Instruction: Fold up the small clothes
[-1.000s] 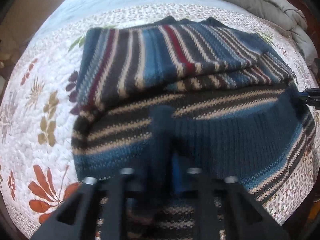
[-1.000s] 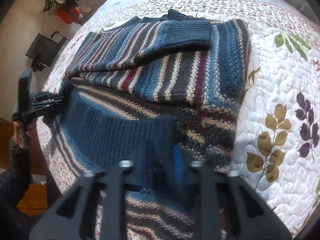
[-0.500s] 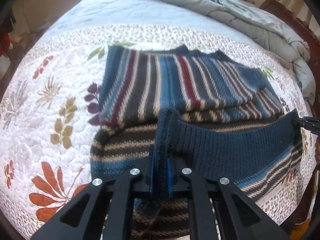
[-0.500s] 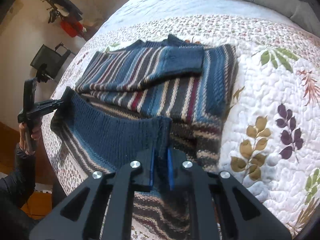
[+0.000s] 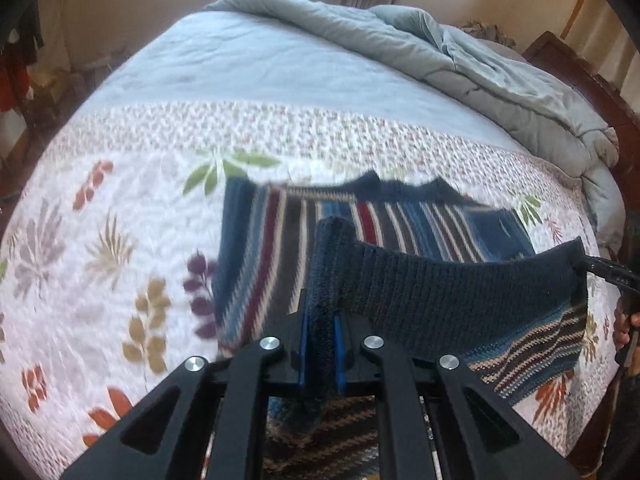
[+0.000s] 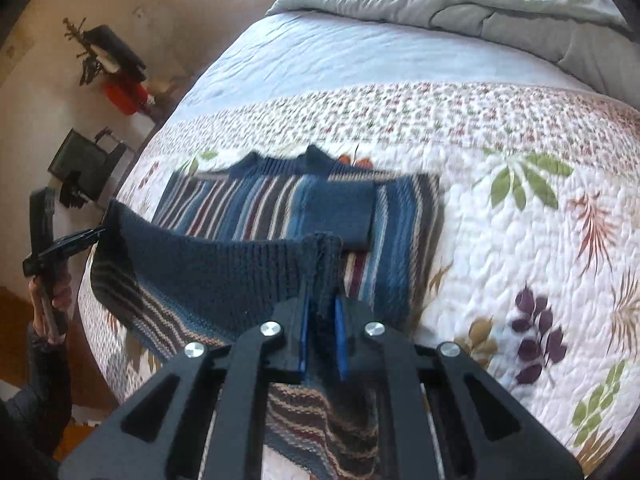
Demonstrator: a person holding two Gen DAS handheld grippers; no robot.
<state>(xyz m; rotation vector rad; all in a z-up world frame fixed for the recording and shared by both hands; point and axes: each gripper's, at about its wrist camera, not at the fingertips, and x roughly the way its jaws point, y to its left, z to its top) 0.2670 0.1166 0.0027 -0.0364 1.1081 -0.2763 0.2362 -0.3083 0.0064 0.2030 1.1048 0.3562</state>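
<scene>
A striped knit sweater [image 5: 320,224] in blue, dark red, cream and grey lies on the floral quilt, sleeves folded in. Its ribbed navy hem [image 5: 460,284] is lifted off the bed and stretched between the two grippers. My left gripper [image 5: 320,344] is shut on one hem corner; it also shows in the right wrist view [image 6: 86,238]. My right gripper [image 6: 322,336] is shut on the other corner of the sweater [image 6: 280,200]; it also shows at the right edge of the left wrist view [image 5: 600,270]. The hem [image 6: 208,276] hangs above the sweater's body.
The floral quilt [image 5: 120,240] covers the near bed. A pale blue sheet [image 5: 260,68] and a bunched grey-blue comforter [image 5: 480,64] lie beyond. A dark wooden bed frame [image 5: 568,60] runs at the right. A dark chair [image 6: 84,160] and red item [image 6: 124,96] stand by the wall.
Both grippers have risen and pulled back, lifting the sweater's hem off the bed. More of the bed and room now shows.
</scene>
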